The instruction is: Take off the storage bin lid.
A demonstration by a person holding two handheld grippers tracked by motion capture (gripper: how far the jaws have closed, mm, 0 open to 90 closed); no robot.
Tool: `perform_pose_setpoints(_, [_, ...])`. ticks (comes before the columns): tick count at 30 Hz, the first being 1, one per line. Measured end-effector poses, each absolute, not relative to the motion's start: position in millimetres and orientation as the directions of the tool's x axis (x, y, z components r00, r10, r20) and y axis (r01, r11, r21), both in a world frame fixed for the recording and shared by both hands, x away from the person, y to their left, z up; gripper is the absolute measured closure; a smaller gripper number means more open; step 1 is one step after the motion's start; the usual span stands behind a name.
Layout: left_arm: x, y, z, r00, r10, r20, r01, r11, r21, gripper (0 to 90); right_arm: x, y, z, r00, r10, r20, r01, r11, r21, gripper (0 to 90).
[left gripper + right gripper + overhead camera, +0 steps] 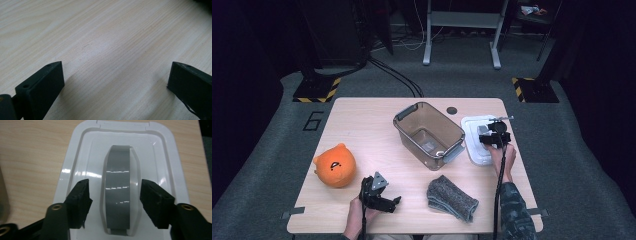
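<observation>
A white box lid (475, 136) lies flat on the wooden table (362, 130), right of a clear brownish tub (428, 134). The lid (80, 162) has a grey handle (119, 190) down its middle. My right gripper (115, 197) hovers over it, its jaws apart on either side of the handle without touching it. In the high view that gripper (495, 134) sits above the lid. My left gripper (384, 199) rests near the table's front edge, and its jaws (112, 82) stand wide over bare wood.
An orange plush toy (335, 165) sits at the left of the table. A folded grey cloth (451, 198) lies near the front, between my two hands. A small dark disc (452, 110) is set in the tabletop behind the tub.
</observation>
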State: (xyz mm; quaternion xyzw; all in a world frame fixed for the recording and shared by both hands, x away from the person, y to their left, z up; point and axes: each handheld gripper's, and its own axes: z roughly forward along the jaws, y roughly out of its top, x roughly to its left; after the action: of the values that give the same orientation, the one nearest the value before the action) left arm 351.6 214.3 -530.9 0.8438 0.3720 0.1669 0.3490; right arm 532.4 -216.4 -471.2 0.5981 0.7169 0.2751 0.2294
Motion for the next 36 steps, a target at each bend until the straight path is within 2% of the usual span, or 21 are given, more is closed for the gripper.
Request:
perform_pose_setpoints(3, [352, 214, -531, 0.667, 0.744, 0.021, 0.512, -0.479, 0.713, 0.2, 521, -219, -466, -0.190, 0.982, 0.009, 0.727, 0.134, 0.674, 25.0])
perform_pose_setpoints(8, [351, 214, -531, 0.663, 0.748, 0.016, 0.514, -0.470, 0.717, 0.3, 499, -224, -458, -0.228, 0.973, 0.021, 0.693, 0.147, 0.706, 16.1])
perform_pose_setpoints(16, [352, 214, -531, 0.663, 0.749, 0.017, 0.514, -0.471, 0.717, 0.2, 461, -226, -457, -0.300, 0.954, 0.010, 0.641, 0.194, 0.743, 12.2])
perform_pose_setpoints(26, [352, 214, -531, 0.662, 0.750, 0.017, 0.514, -0.470, 0.717, 0.2, 417, -227, -475, -0.333, 0.943, -0.017, 0.628, 0.236, 0.742, 0.0])
perform_pose_setpoints(36, [352, 215, -530, 0.670, 0.742, 0.019, 0.513, -0.482, 0.710, 0.0, 386, -235, -514, -0.335, 0.941, -0.047, 0.633, 0.261, 0.729, 0.0])
